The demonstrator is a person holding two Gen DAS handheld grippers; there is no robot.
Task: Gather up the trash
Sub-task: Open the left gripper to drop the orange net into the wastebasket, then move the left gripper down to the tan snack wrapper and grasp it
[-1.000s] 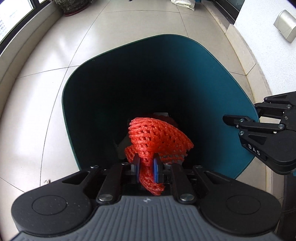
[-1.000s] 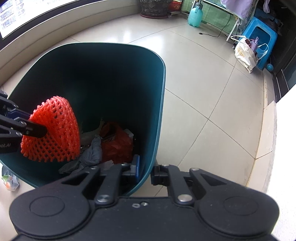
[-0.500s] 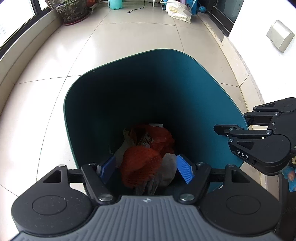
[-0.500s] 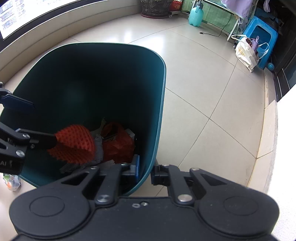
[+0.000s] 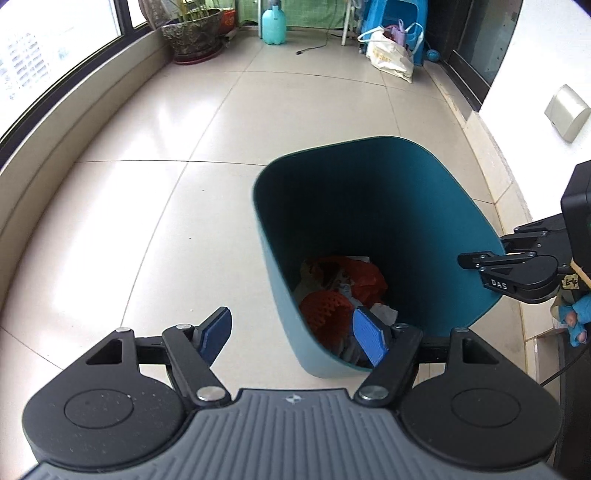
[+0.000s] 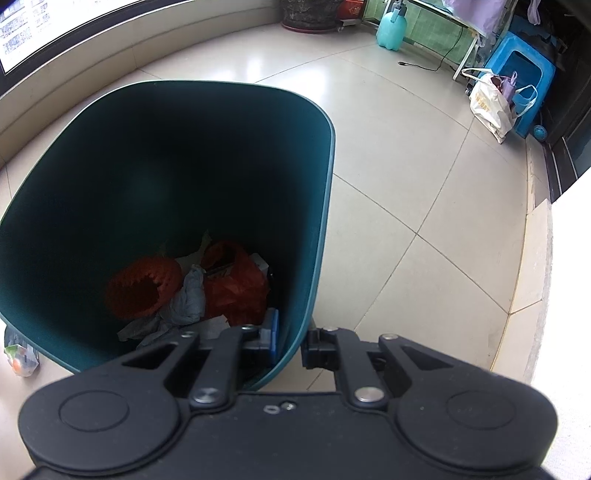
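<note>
A teal trash bin (image 5: 424,206) (image 6: 166,147) stands on the tiled floor. At its bottom lies the red foam net (image 5: 325,310) (image 6: 142,291), beside a red plastic bag (image 6: 236,284) and grey crumpled paper (image 6: 186,299). My left gripper (image 5: 293,336) is open and empty, up above the bin's near-left rim, with one blue pad outside the bin and one over its mouth. My right gripper (image 6: 290,341) is shut on the bin's near wall, one pad inside and one outside. From the left wrist view it shows at the bin's right rim (image 5: 509,273).
A small wrapped piece of trash (image 6: 20,356) lies on the floor left of the bin. At the far end stand a plant pot (image 5: 194,37), a teal spray bottle (image 5: 272,24), a white bag (image 5: 388,55) and a blue stool (image 6: 524,77). A white wall (image 5: 546,74) runs along the right.
My left gripper opened and let go of the red foam net, which dropped to the bottom of the bin. The left gripper then rose and drew back to the left. The right gripper stayed put.
</note>
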